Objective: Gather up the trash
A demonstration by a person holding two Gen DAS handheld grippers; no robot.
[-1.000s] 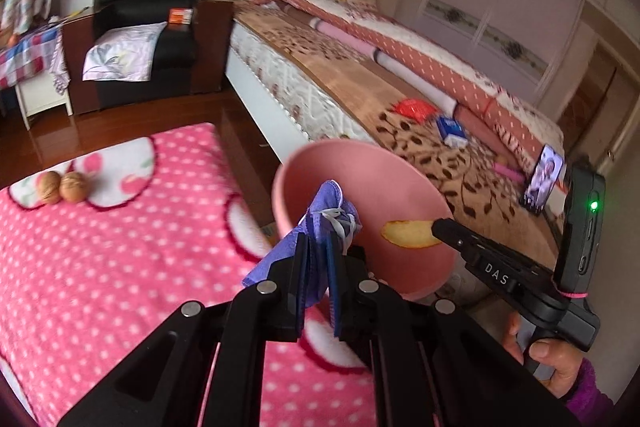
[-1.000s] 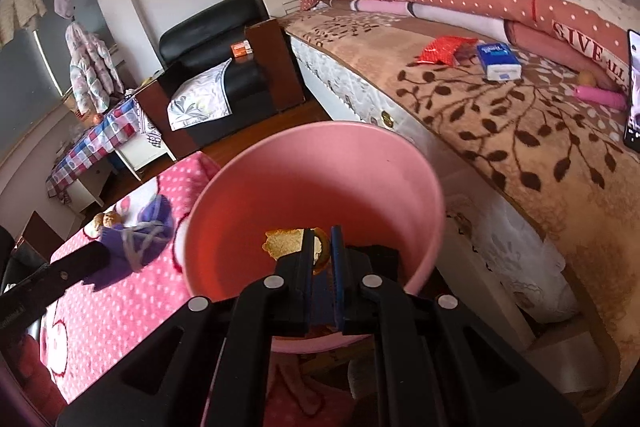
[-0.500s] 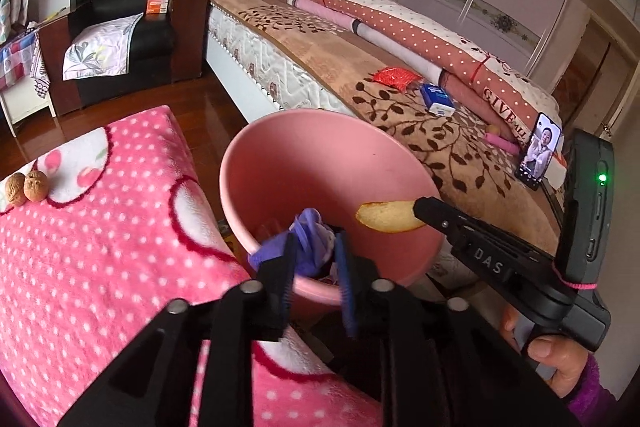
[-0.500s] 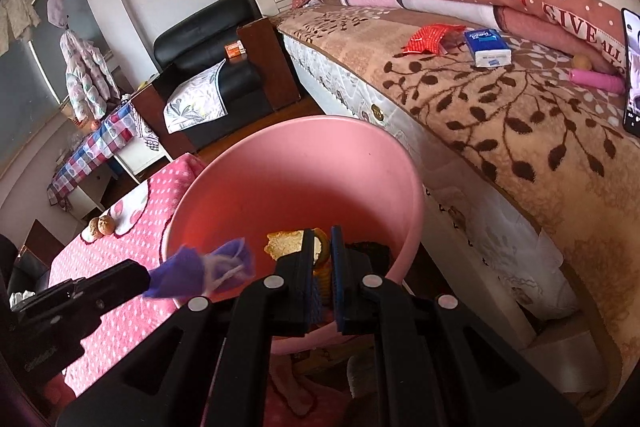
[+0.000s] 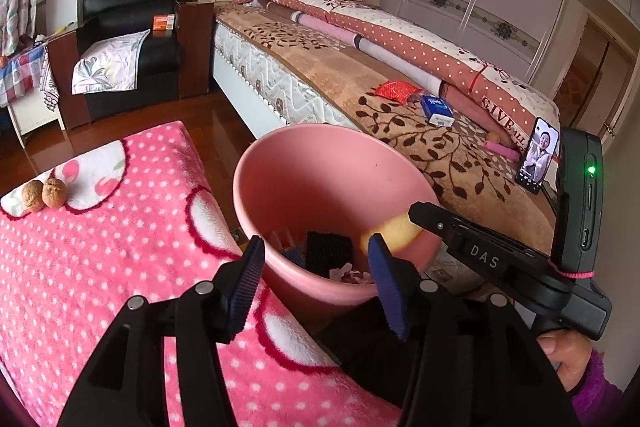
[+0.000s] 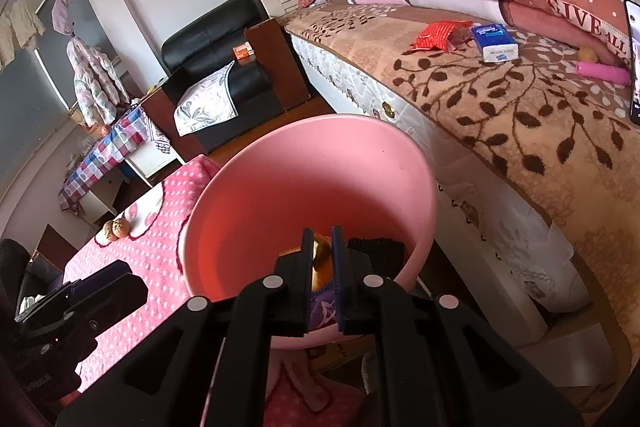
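Observation:
A pink trash bin (image 5: 320,171) stands between the pink dotted blanket (image 5: 100,259) and the bed; it also shows in the right wrist view (image 6: 312,179). My left gripper (image 5: 316,259) is open and empty at the bin's near rim. My right gripper (image 6: 322,247) is shut on a yellow fruit peel (image 6: 321,251) held over the bin; the peel (image 5: 394,233) shows at its tip in the left wrist view. A purple wrapper (image 6: 322,311) lies in the bin beneath the right fingers. Dark and pale scraps (image 5: 330,247) lie at the bin's bottom.
Two walnuts (image 5: 43,194) sit on the blanket's far left. On the bed lie a red packet (image 5: 396,91), a blue tissue pack (image 5: 438,109) and a phone (image 5: 536,155). A black armchair (image 5: 132,39) stands at the back left.
My left gripper moved over the bin and opened, dropping the purple wrapper into it. My right gripper stayed shut on the peel over the bin.

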